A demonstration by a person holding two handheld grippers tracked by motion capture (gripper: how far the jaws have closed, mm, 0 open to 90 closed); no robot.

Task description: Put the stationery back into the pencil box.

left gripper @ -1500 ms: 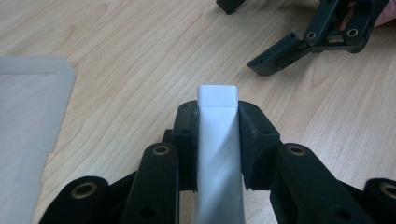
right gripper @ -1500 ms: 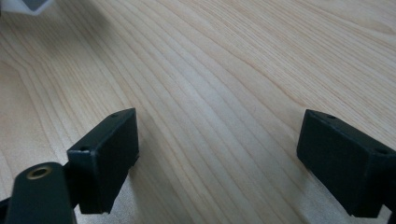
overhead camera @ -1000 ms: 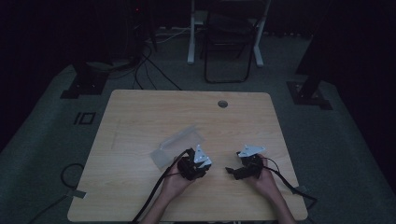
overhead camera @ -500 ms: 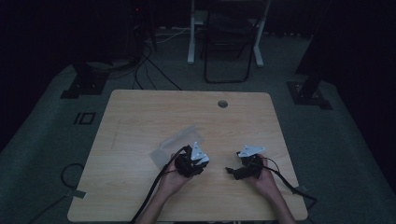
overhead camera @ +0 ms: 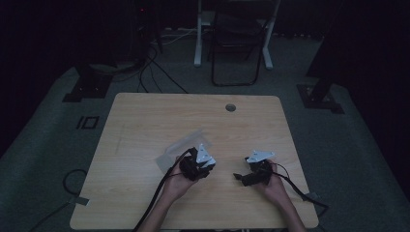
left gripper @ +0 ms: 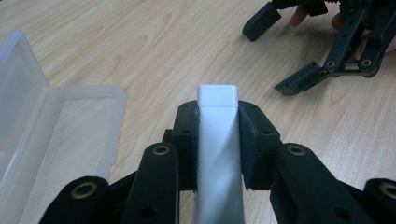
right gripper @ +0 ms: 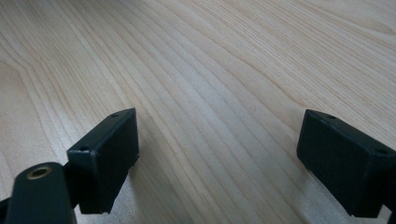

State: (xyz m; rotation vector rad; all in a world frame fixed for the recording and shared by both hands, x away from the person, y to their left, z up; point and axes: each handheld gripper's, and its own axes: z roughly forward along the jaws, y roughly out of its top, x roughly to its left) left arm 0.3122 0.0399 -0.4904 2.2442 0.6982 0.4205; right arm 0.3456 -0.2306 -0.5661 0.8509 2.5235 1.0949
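My left gripper point(left gripper: 217, 135) is shut on a white rectangular block point(left gripper: 217, 140), which stands up between the black pads with its flat end showing. A clear plastic case point(left gripper: 56, 135) lies open on the wood to the left of the jaws. In the high view the left gripper point(overhead camera: 194, 166) sits at the near edge of the clear case point(overhead camera: 176, 149). My right gripper point(right gripper: 217, 158) hovers low over bare wood, jaws wide apart with nothing between them. It appears as the right gripper point(overhead camera: 240, 177) in the high view and, open, as the right gripper point(left gripper: 280, 53) farther off.
The wooden table point(overhead camera: 145, 121) has a round cable hole point(overhead camera: 230, 107) near its far edge. Black cables trail from both grippers off the near edge. A chair point(overhead camera: 237, 43) and stand bases sit on the dark floor beyond the table.
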